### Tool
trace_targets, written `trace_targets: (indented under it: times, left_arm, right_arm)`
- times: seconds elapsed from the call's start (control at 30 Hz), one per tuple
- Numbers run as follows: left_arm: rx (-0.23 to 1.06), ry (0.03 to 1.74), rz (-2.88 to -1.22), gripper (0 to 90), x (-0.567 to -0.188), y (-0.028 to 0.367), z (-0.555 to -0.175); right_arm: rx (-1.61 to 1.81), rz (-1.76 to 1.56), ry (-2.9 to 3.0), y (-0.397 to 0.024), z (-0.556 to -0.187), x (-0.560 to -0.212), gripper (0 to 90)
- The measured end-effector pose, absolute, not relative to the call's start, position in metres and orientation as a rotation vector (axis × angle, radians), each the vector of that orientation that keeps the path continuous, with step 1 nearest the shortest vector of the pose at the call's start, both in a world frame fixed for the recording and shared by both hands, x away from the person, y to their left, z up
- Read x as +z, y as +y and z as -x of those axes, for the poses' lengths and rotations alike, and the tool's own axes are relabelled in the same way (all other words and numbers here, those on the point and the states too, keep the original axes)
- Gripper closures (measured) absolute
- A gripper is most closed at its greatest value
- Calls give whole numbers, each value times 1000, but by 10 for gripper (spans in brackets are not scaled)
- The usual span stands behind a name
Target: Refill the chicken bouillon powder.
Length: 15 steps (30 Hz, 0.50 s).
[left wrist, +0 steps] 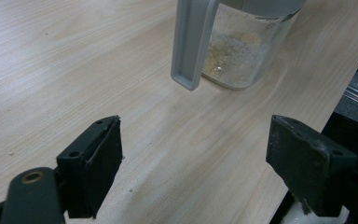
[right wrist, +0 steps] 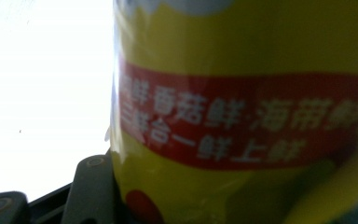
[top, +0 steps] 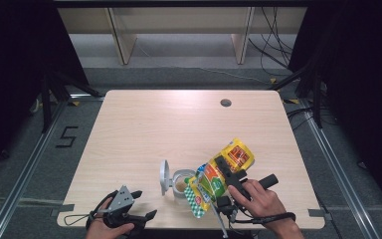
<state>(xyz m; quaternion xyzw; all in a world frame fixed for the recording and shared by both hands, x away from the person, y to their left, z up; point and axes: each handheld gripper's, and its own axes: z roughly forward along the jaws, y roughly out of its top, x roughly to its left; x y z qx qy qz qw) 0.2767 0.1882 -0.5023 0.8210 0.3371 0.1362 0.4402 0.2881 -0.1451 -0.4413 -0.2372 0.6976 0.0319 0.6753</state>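
Near the front edge of the worktop (top: 144,124), in the high view: right tool (top: 227,168) clamped across a yellow seasoning pouch (top: 221,172), pouch tilted with its lower green-checked end over the mouth of a clear jar (top: 181,183). Jar standing close to the front edge, a little right of centre, its grey hinged lid (top: 164,176) flipped up on the left side. Left tool (top: 139,204) down by the front left corner, well apart from the jar, holding nothing.

Along the left tool's view: black jaws spread wide over bare wood, nothing between them; jar (left wrist: 244,51) ahead with pale yellow powder at the bottom, grey lid (left wrist: 193,42) hanging beside it.

Along the right tool's view: pouch (right wrist: 242,112) pressed up close, yellow with a red band of white characters, gripped between the jaws, partway closed on it.
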Motion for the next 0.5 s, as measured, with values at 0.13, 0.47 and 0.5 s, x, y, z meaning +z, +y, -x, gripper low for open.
trace_targets:
  times: [0.13,0.47,0.5]
  left_arm:
    - [352,799,-2046,179,-501,189,-278]
    - [349,786,-2044,179,-501,189,-277]
    - [351,789,-2036,179,-501,189,-277]
  right_arm:
    - [64,559,1565,-143,-289,-439,448]
    - [57,555,1569,-141,-287,-439,450]
    - [55,566,1552,-141,-287,-438,450]
